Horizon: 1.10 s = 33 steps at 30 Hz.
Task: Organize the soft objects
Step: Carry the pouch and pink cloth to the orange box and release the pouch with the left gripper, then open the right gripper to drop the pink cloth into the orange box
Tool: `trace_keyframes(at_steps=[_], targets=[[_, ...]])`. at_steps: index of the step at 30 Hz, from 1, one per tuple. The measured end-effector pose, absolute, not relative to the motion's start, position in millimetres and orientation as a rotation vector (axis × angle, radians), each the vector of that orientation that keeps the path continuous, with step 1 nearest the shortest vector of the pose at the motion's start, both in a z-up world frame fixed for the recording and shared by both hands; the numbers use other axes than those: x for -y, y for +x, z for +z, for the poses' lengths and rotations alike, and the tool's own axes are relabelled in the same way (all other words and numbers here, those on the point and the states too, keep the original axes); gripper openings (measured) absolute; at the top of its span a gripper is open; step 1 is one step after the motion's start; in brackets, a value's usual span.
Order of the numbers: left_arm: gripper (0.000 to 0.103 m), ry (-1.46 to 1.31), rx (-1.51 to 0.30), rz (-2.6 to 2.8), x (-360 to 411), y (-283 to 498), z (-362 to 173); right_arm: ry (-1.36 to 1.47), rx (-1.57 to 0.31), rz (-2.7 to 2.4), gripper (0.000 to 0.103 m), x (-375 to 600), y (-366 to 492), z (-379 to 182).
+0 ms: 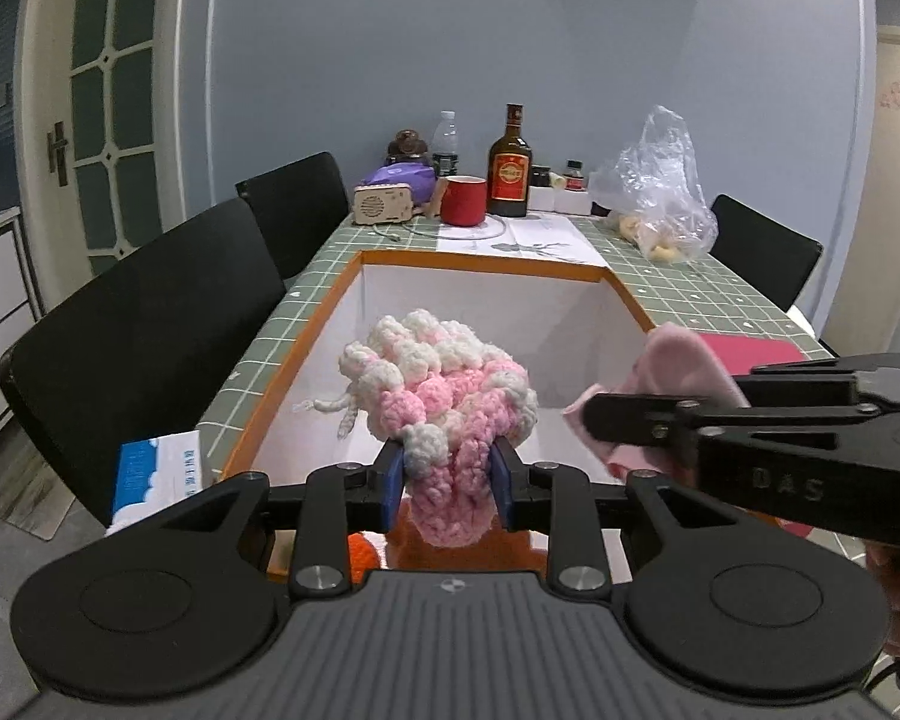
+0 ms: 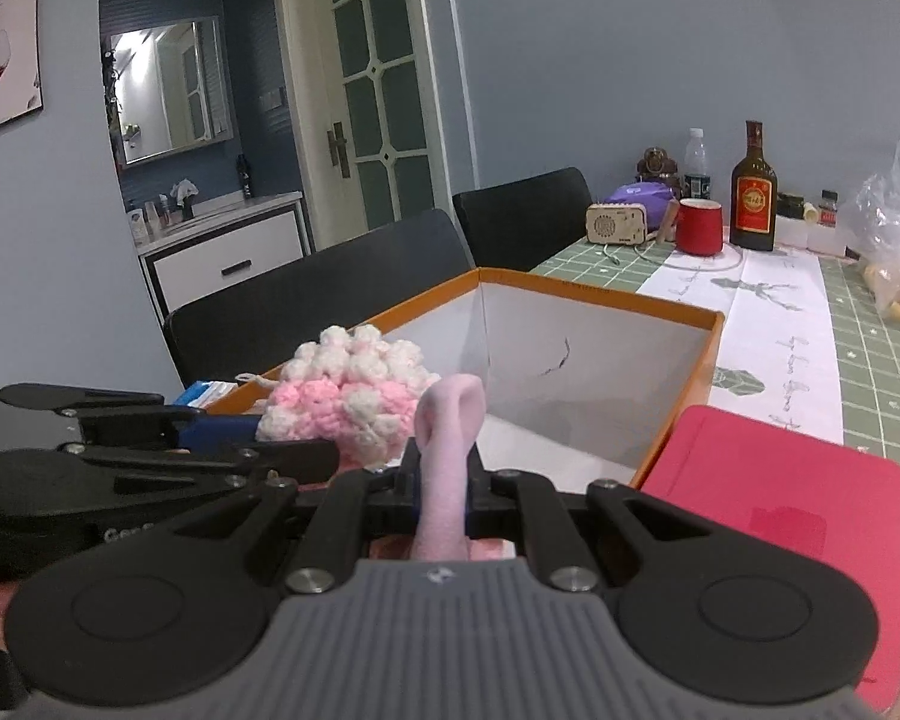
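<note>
A: Starting at the left, what does the left gripper [image 1: 447, 474] have?

B: Its jaws are clamped on a pink and white crocheted piece [image 1: 444, 396], the blue pads [image 1: 393, 476] pressing its lower end from both sides. The bulk of it bunches up above the jaws, over the near end of the orange-rimmed box [image 1: 330, 300].

A: And the box itself?

B: White inside, standing open on the green checked surface [image 1: 720, 294], black chairs [image 1: 144, 324] along its left side.

A: The right side?

B: The right gripper [image 2: 447, 489] has its jaws nearly closed, pinching a thin pale pink cloth [image 2: 450, 456] that stands up folded between them, also above the box's near edge. The two grippers sit just beside each other. A red flat case [image 2: 780, 492] lies right of the box.

A: Farther back?

B: A red mug [image 1: 463, 200], a brown bottle [image 1: 510, 168] and a clear plastic bag [image 1: 660, 180] at the far end.
</note>
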<state>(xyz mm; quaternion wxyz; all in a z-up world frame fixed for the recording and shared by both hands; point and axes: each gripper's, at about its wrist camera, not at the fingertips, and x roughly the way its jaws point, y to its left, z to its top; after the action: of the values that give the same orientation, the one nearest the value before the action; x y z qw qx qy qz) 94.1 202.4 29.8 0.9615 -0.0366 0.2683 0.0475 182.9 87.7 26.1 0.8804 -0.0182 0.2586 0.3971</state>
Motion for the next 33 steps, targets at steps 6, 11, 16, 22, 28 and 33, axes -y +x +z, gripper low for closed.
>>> trace_keyframes(at_steps=[6, 11, 16, 22, 28, 33], targets=[[0.07, -0.04, -0.476, 0.095, -199, 86, 32, -0.038, -0.54, 0.817, 0.009, -90, 182, 25], [0.092, -0.014, -0.404, 0.177, -198, 69, 39, -0.032, -0.546, 0.813, 0.009, -89, 185, 25], [0.092, -0.034, -0.39, 0.196, -202, 60, 47, -0.031, -0.55, 0.807, 0.01, -90, 185, 23], [0.092, -0.053, -0.374, 0.21, -210, 55, 51, -0.027, -0.542, 0.767, 0.024, -90, 182, 21], [0.092, -0.089, -0.37, 0.21, -220, 50, 53, 0.008, -0.46, 0.744, 0.093, -84, 171, 24], [0.092, -0.137, -0.36, 0.202, -227, 44, 58, -0.004, -0.365, 0.773, 0.1, -79, 158, 29]])
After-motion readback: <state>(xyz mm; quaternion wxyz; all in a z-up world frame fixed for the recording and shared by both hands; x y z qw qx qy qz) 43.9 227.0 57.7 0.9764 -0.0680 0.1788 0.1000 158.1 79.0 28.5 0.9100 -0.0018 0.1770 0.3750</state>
